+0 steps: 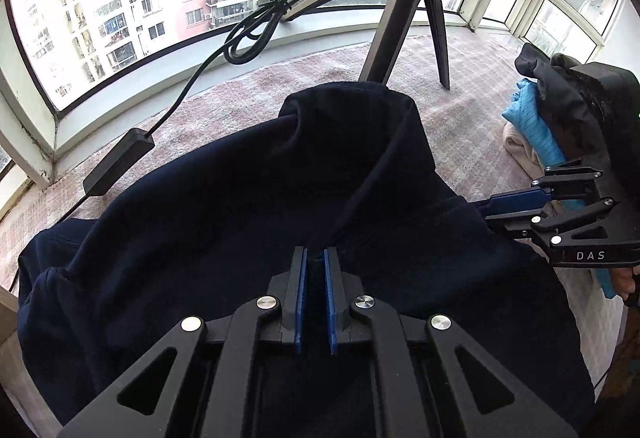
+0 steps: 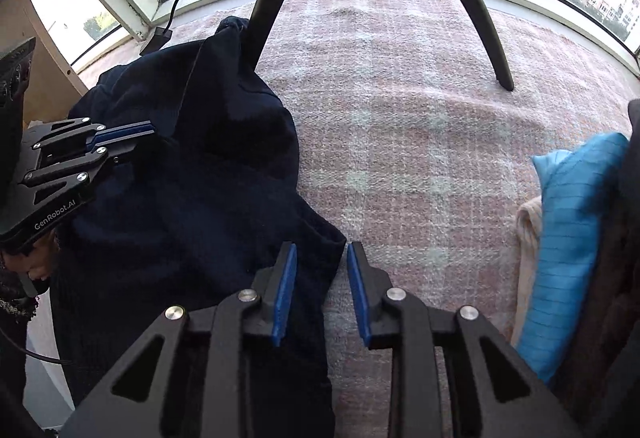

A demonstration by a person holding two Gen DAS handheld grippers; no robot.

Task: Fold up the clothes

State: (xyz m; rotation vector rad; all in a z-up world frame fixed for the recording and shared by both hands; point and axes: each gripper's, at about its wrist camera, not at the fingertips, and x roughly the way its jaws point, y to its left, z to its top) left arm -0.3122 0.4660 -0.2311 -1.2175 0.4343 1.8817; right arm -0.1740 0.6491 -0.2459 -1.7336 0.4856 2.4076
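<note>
A dark navy garment lies bunched on the pink woven cloth. My left gripper is shut on a fold of the navy garment near its middle. It also shows in the right wrist view, pinching the fabric at the left. My right gripper is open, its jaws astride the garment's right edge, with fabric under the left finger. From the left wrist view the right gripper sits at the garment's right side, its tips against the fabric.
A black tripod stands on the cloth behind the garment. A pile of clothes with a light blue piece lies at the right. A black cable with an adapter box runs at the left. Windows curve around the far edge.
</note>
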